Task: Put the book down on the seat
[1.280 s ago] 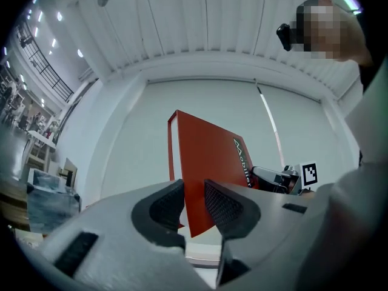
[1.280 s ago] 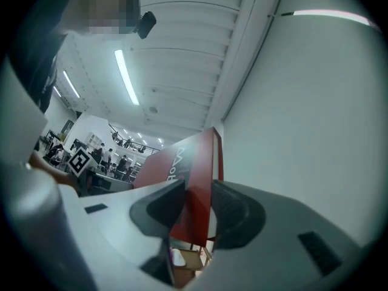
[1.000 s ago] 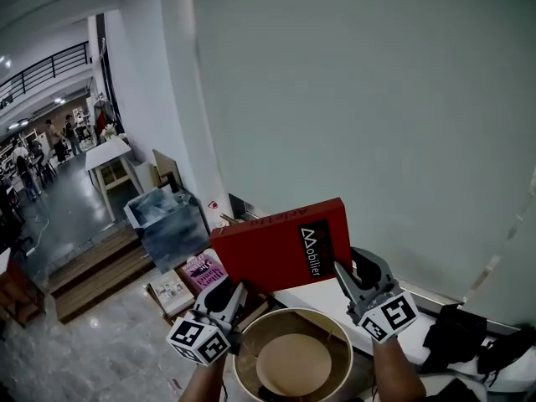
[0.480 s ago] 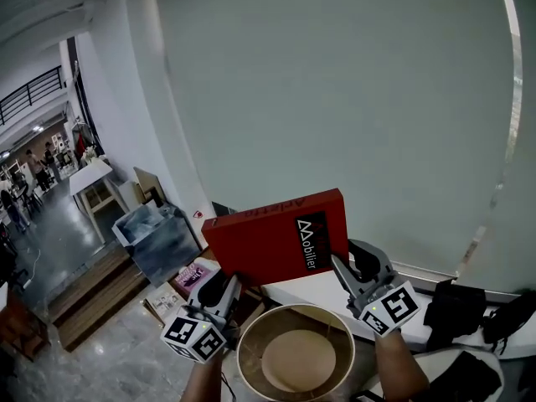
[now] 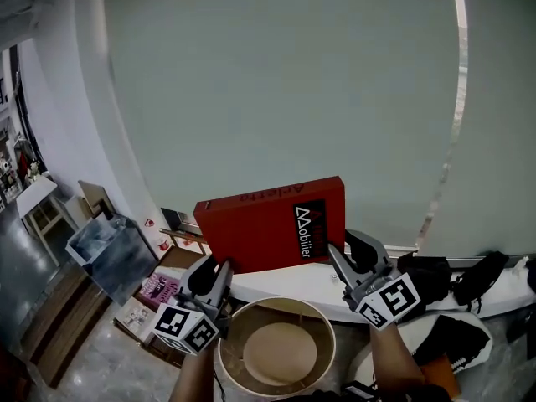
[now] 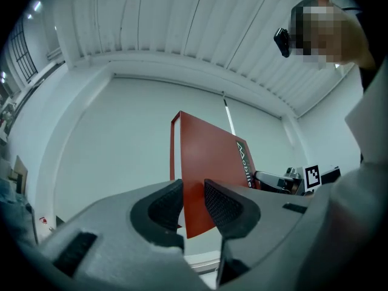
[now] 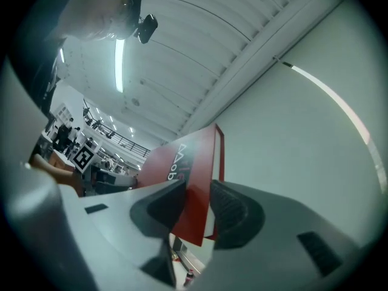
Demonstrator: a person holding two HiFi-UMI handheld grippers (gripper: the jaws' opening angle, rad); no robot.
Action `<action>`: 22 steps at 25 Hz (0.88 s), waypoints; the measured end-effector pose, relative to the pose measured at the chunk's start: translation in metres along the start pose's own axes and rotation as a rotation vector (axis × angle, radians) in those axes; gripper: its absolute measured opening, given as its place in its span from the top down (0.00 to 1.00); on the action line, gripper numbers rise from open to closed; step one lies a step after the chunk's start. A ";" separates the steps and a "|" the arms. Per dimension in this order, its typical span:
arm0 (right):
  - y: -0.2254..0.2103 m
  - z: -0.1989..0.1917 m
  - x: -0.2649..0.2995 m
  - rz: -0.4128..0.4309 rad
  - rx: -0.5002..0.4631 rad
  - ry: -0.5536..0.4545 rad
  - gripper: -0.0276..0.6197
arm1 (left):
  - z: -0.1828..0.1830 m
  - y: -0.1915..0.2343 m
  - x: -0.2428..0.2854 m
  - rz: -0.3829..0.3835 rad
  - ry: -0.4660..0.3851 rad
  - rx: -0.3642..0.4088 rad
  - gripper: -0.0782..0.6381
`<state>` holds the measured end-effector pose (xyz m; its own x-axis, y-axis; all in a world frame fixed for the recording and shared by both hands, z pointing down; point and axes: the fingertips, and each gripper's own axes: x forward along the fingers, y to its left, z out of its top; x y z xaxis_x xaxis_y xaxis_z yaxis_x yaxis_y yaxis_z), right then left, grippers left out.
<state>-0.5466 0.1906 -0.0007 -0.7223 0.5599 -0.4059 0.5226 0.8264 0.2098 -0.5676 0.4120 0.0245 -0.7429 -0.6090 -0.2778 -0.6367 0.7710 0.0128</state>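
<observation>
A red hardcover book (image 5: 272,224) with a black label hangs upright in the air, held between both grippers. My left gripper (image 5: 214,275) pinches its lower left corner, and my right gripper (image 5: 342,256) pinches its lower right corner. In the left gripper view the pads (image 6: 223,204) press both faces of the book (image 6: 206,162). In the right gripper view the book (image 7: 188,168) fills the gap, and these jaws are closing a little tighter on it. The round seat (image 5: 276,352), wooden-rimmed with a beige top, stands directly below the book, bare.
A white ledge (image 5: 289,290) runs under the pale window blind behind the seat. Dark bags or clothes (image 5: 469,279) lie on it to the right. Left of the seat are a grey-blue box (image 5: 113,254) and books on the floor (image 5: 155,293).
The head view has swung right, so the hall at the left has slid out of sight. The book has risen slightly in both grippers and stays over the round seat.
</observation>
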 end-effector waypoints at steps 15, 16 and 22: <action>0.041 0.038 -0.091 -0.353 -0.156 0.151 0.75 | -0.007 -0.048 0.010 -0.384 0.001 -0.062 0.74; 0.041 0.046 -0.117 -0.380 -0.169 0.152 0.75 | -0.009 -0.073 0.007 -0.414 -0.001 -0.065 0.74; 0.046 0.072 -0.188 -0.526 -0.219 0.193 0.75 | -0.014 -0.139 0.011 -0.565 -0.011 -0.095 0.74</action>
<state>-0.3538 0.1192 0.0216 -0.9386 0.0566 -0.3402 -0.0176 0.9772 0.2114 -0.4902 0.2955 0.0335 -0.2798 -0.9193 -0.2769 -0.9506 0.3057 -0.0545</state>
